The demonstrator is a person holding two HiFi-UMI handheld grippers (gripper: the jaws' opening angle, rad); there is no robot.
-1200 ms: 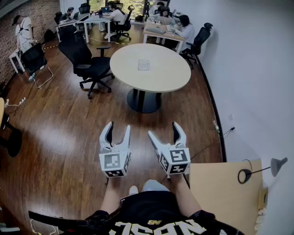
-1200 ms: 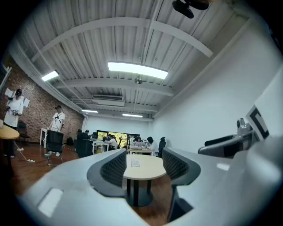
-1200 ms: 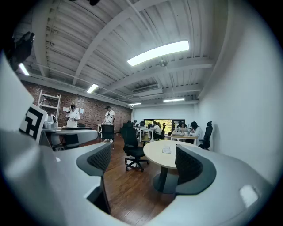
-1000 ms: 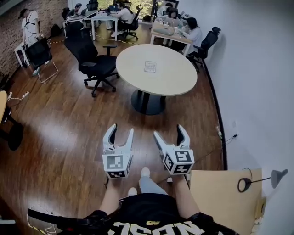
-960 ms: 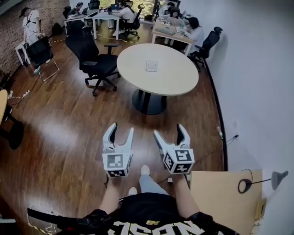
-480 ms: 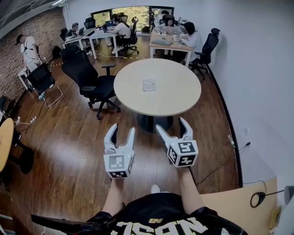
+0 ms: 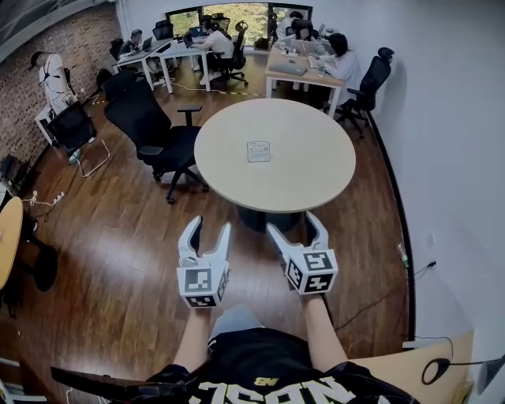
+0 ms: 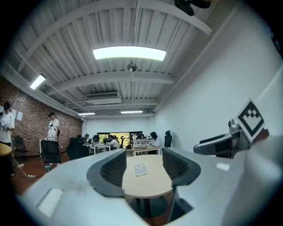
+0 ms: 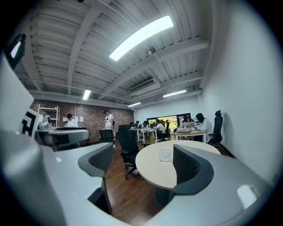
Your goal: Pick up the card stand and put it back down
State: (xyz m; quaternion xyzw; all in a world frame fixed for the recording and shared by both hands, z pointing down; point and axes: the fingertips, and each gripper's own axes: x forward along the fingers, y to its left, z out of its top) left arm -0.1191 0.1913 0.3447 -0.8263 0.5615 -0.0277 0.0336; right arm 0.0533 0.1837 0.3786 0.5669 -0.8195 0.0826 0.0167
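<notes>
So the card stand (image 7: 258, 151) is just a small whitish square card with some grey print on it, way too tiny to read. It's sitting alone near the middle of the round beige table (image 7: 316, 162). From both gripper views it looks propped upright, printed face toward the camera.

Open-plan office. Round beige tabletop (image 7: 316, 170) in mid-room w/ black swivel office chairs (image 7: 150, 126) beside it. Far end: white desks (image 7: 175, 49) w/ seated people (image 7: 343, 63) working, large windows (image 7: 229, 13) behind. Dark wood plank floor (image 7: 102, 229), red brick wall (image 7: 87, 35) on left, plain white wall (image 7: 450, 118) on right. Long fluorescent ceiling light (image 8: 129, 53) under exposed white beams (image 8: 110, 77).
</notes>
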